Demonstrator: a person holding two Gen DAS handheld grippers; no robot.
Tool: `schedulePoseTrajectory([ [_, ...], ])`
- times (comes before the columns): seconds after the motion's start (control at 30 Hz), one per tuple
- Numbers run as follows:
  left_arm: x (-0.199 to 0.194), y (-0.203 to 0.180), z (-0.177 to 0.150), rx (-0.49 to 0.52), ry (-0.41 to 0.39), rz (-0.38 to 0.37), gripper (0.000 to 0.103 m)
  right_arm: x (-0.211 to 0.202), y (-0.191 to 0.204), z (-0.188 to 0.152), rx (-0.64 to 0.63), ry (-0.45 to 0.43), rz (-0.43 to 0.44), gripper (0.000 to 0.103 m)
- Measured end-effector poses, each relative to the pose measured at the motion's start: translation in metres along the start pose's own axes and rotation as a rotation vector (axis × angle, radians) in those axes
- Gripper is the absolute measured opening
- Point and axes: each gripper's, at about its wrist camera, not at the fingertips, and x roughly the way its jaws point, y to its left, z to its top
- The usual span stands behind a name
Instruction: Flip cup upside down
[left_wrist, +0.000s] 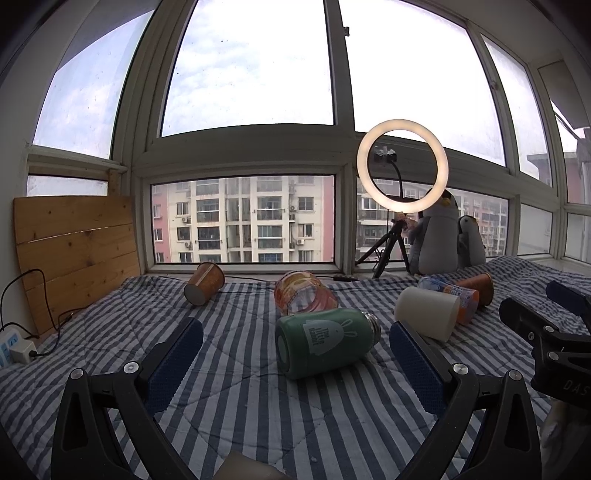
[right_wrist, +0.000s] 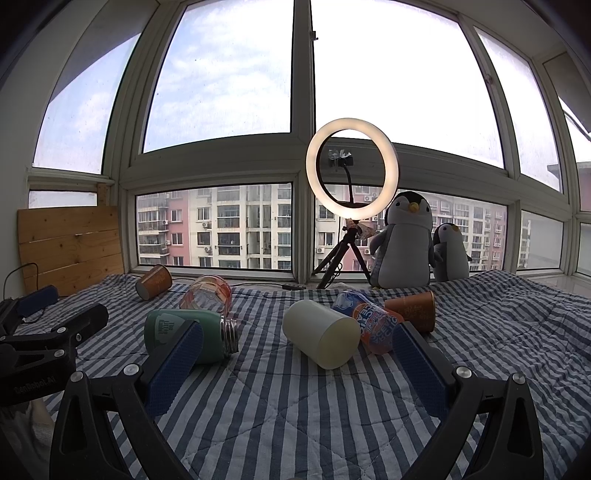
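Note:
Several cups lie on their sides on a striped blue-and-white quilt (left_wrist: 258, 406). A green flask (left_wrist: 325, 341) lies just ahead of my open, empty left gripper (left_wrist: 295, 332); it also shows in the right wrist view (right_wrist: 173, 332). A cream cup (right_wrist: 321, 334) lies on its side ahead of my open, empty right gripper (right_wrist: 295, 332); the left wrist view shows it too (left_wrist: 426, 312). A clear orange-patterned cup (left_wrist: 304, 297), a brown paper cup (left_wrist: 205, 282), a blue-orange printed cup (right_wrist: 369, 321) and another brown cup (right_wrist: 412, 308) lie further back.
A ring light on a tripod (right_wrist: 352, 173) and two plush penguins (right_wrist: 404, 240) stand at the window sill. A wooden board (left_wrist: 77, 251) leans at the left. A power strip (left_wrist: 14, 349) and cable lie at the left edge of the quilt.

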Motion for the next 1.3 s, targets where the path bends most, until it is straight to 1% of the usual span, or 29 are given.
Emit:
schedulePoseTrajectory([
  [0.2,-0.0006,0.0034,0.0019,-0.012,-0.002,0.005,0.102,-0.0009,0.0008,0.0006,0.001,0.005,-0.004,0.101],
  [0.33,0.0051,0.0016,0.0012,-0.001,0.024,0.003,0.102,0.0027,-0.0046,-0.0018,0.019,0.011,-0.011,0.101],
  [0.5,0.0038,0.0032,0.0008,-0.010,0.013,0.011,0.102,0.0010,-0.0031,-0.0011,0.013,0.003,-0.009,0.101],
  [0.77,0.0070,0.0025,0.0001,-0.007,0.022,0.012,0.102,-0.0017,-0.0019,0.0004,0.017,-0.009,-0.010,0.101],
  [1.3,0.0061,0.0021,-0.0010,-0.004,0.009,0.014,0.102,-0.0010,-0.0018,0.0002,0.018,-0.003,-0.007,0.101],
])
